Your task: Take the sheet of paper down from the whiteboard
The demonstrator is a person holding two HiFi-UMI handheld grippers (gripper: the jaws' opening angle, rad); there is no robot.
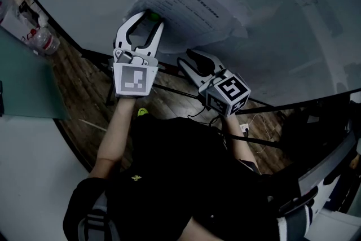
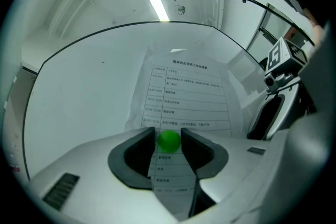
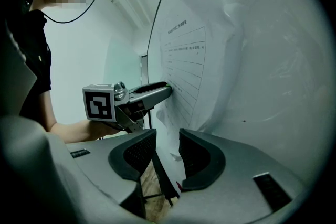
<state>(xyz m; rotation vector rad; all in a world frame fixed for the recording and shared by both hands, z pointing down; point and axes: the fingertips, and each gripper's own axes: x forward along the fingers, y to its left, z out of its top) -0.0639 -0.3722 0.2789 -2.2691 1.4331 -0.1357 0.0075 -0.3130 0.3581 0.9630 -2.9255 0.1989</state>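
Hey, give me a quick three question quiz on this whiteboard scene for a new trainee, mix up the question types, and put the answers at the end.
1. Multiple choice: what sits between the jaws of the left gripper? A) a marker pen B) a green magnet C) an eraser
2. True or false: the sheet of paper lies on the floor, off the whiteboard.
3. Fill in: the jaws of the right gripper stand ____ (apart or together).
Key: 1 B; 2 false; 3 apart.

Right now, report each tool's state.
Left tool: closed on the green magnet.
Right tool: open; the sheet of paper has its edge between, ungripped.
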